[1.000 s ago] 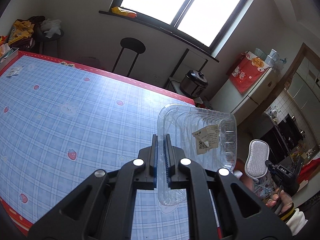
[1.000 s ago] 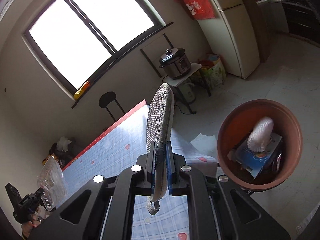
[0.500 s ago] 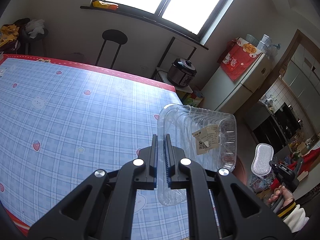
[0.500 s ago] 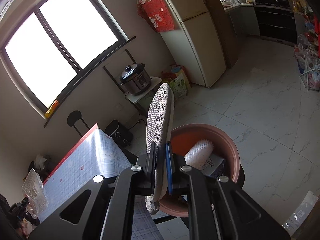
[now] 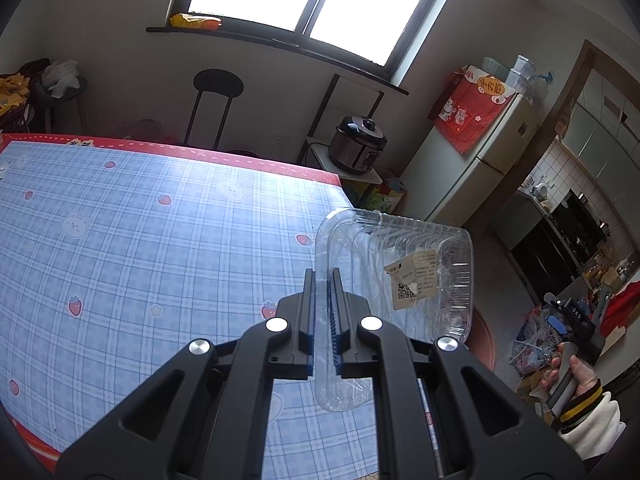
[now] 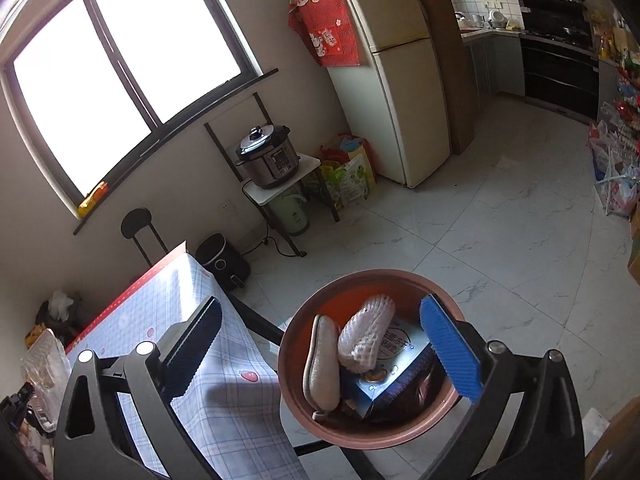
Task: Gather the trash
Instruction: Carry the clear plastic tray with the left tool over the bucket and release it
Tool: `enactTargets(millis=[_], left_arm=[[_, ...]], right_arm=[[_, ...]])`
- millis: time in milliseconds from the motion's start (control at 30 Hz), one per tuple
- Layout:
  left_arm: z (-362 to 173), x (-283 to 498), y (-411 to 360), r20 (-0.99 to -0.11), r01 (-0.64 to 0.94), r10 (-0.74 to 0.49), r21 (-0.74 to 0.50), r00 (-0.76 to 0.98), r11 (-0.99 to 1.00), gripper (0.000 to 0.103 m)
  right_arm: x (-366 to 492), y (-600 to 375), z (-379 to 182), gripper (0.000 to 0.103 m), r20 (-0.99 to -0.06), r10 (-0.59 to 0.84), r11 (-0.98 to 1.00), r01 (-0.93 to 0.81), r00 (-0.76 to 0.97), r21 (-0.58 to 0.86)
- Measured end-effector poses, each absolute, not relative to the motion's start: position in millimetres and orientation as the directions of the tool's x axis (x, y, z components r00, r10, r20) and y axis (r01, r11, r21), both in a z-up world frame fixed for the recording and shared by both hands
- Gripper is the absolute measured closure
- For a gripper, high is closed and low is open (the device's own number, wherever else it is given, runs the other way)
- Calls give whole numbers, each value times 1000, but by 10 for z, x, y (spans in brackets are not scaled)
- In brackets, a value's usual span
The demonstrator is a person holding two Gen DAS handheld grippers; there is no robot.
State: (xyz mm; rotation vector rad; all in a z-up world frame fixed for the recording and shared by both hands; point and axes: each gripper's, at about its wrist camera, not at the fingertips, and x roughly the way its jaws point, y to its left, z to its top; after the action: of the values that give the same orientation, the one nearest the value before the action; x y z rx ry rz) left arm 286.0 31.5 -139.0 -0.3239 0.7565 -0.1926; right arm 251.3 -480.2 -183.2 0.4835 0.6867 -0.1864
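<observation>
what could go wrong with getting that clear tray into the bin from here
1. The left hand-held gripper pinches only the thin rim of the clear tray, which hangs out to one side; it may twist or slip free.
2. The tray is still over the table, not the bin; dropped now, it misses.
3. The bin already holds a pad, a foam net and a box, so a wide tray may perch on top.

You're in a lived-in home kitchen-diner — checked tablecloth point(image 5: 160, 248) at nine o'clock, cream fridge point(image 6: 396, 80) at one, pressure cooker point(image 6: 268, 156) on its stand at twelve, black oven point(image 6: 556, 68) at two — marble-look floor tiles point(image 6: 500, 232) underfoot.
</observation>
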Motion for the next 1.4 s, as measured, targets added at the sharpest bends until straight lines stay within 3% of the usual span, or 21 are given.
enactTargets(millis=[267,700,1233,1300,1367,1400], left_arm=[[-1302,3071,-167,-644,164,-347,-328,682,930,93],[-1343,3345,-1492,-651,379,-479,-301,588,875,93],[-1595,3884,-3350,-747,557,-483,-182,457,810,92],[-1653,3935,-3491,-755,559,-480,-184,446,809,84],[-1660,3965,-3570,-739,567,-515,-219,435,794,25],[-1631,3948,-3581,-717,573,-538,-234,444,785,21]], right_arm=[[2249,-4688,-1663,5,-671,-71,912,319,738,255],[1693,-5061,-1525,5,-666,-140,898,377,732,226],[1026,-5754,-1786,5,-702,-245,792,555,669,252],[996,-5795,-1817,5,-706,-252,784,567,662,252],[962,-5814,-1832,5,-708,-258,778,576,657,250],[962,-5818,-1833,5,-708,-260,777,578,656,250]])
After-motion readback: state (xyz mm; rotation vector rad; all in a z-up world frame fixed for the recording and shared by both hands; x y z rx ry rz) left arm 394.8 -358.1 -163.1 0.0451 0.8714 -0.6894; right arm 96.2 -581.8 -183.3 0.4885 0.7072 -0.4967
